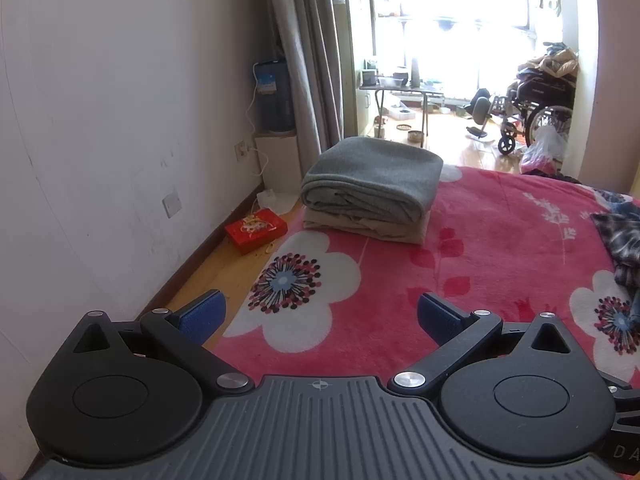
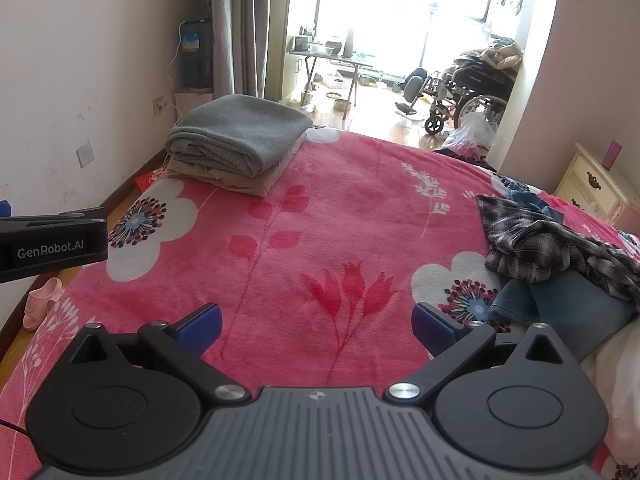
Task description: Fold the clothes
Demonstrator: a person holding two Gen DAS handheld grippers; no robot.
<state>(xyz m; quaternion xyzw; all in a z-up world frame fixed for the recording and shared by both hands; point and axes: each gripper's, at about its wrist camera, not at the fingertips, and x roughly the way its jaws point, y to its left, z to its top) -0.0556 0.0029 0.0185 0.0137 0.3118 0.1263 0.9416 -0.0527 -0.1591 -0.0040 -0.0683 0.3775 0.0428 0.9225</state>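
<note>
Currently, your left gripper hovers over the near left edge of the bed, its two blue-padded fingers spread wide with nothing between them. Your right gripper hangs above the middle of the pink floral blanket, its blue pads likewise parted and empty.

Folded items: a grey folded garment lies on top of a beige folded piece; the pair forms a neat stack at the far left corner of the bed, well apart from both grippers. In the left wrist view the same stack sits straight ahead of your open fingers.

Unfolded items: a crumpled plaid shirt lies on the right side of the blanket, partly draped over blue denim jeans. The denim lies just beside your right gripper's right finger, not touching it.

Surroundings: a red box rests on the wooden floor beside the white wall. A wheelchair stands in the bright room beyond the doorway. A cream nightstand stands to the right of the bed, and a pink slipper lies on the floor at the left.
</note>
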